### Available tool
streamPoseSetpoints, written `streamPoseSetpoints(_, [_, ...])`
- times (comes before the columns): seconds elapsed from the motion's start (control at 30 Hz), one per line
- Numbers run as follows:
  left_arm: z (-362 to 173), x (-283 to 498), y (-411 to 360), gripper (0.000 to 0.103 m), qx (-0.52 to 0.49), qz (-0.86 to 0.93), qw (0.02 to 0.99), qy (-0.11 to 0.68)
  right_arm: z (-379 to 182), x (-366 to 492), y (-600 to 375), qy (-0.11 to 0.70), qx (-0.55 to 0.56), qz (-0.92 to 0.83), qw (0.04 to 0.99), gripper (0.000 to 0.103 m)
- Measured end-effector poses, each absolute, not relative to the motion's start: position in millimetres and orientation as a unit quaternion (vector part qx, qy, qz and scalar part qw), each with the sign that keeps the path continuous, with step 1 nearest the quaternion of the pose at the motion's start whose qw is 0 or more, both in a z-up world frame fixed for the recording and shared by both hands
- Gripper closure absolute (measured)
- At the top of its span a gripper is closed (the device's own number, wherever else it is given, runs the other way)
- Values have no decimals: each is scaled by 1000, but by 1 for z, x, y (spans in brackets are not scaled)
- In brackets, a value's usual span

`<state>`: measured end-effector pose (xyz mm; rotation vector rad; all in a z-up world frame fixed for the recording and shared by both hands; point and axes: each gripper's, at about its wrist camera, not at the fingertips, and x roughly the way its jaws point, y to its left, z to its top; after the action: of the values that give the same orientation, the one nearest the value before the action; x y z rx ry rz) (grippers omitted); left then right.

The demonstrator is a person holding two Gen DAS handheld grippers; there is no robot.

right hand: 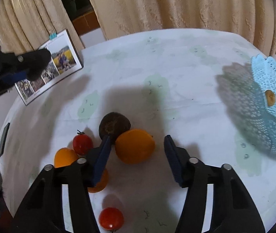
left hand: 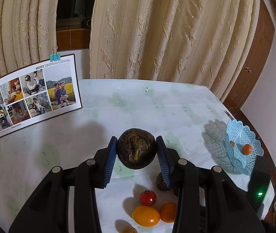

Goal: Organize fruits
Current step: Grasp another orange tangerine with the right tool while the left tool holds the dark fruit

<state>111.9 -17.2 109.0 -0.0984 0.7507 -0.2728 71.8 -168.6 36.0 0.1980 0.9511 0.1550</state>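
My left gripper (left hand: 137, 148) is shut on a dark brown round fruit (left hand: 137, 147) and holds it above the table. Below it lie a red tomato (left hand: 147, 197), a yellow-orange fruit (left hand: 145, 216), an orange (left hand: 168, 212) and another dark fruit (left hand: 161, 182). My right gripper (right hand: 138, 147) is open, its fingers around a large orange (right hand: 135, 146) on the table. A dark fruit (right hand: 114, 125), a tomato (right hand: 82, 144), a yellow fruit (right hand: 65, 156) and a second tomato (right hand: 111, 221) lie around it. The blue lace basket (left hand: 240, 147) holds a small orange (left hand: 247, 149).
A photo board (left hand: 33, 95) with binder clips stands at the back left of the white tablecloth (left hand: 147, 104). The blue basket (right hand: 272, 101) stands at the table's right edge. A black device with a green light (left hand: 259, 190) is at the right. Curtains hang behind.
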Motion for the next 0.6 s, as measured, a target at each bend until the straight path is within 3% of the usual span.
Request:
streamPoseSetpoints(0.1, [109, 112, -17, 62, -48, -134, 920, 366, 32, 75, -164, 459, 87, 73, 881, 51])
streamPoseSetpoints(0.17, [109, 112, -18, 62, -48, -135, 920, 366, 33, 76, -164, 459, 89, 79, 880, 59])
streamPoseSetpoints(0.6, [110, 108, -23, 62, -44, -143, 919, 364, 62, 51, -178, 422, 99, 58, 899, 59])
